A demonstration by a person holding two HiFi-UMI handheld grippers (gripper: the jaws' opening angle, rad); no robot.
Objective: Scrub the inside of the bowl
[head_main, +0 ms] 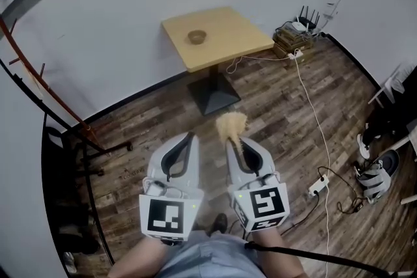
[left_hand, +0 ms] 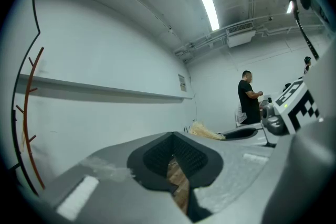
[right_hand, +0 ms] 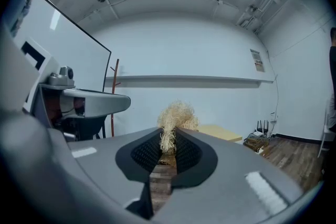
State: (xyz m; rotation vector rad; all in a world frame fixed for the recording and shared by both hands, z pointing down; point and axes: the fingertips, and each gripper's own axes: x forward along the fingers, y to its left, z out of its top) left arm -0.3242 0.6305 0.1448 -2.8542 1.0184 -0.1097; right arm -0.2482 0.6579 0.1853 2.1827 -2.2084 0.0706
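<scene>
Your right claw (right_hand: pixel 168 139) is clamped on a tuft of pale, straw-like scrubber (right_hand: pixel 176 114), which fans out past the tips. Your left claw (left_hand: pixel 173 139) is pressed together with nothing in it (a sliver of floor shows lower down). Both hang side by side above the wood floor (head_main: pixel 280 101). The bowl (head_main: pixel 197 36) sits on the yellow counter (head_main: pixel 228 32), well apart from both.

A small square wooden worktop (head_main: pixel 228 32) on a dark pedestal (head_main: pixel 214 93) stands on the plank floor (head_main: pixel 273 107) close to the wall. A brown bowl (head_main: pixel 197 36) sits alone on it, nearer its left edge.
</scene>
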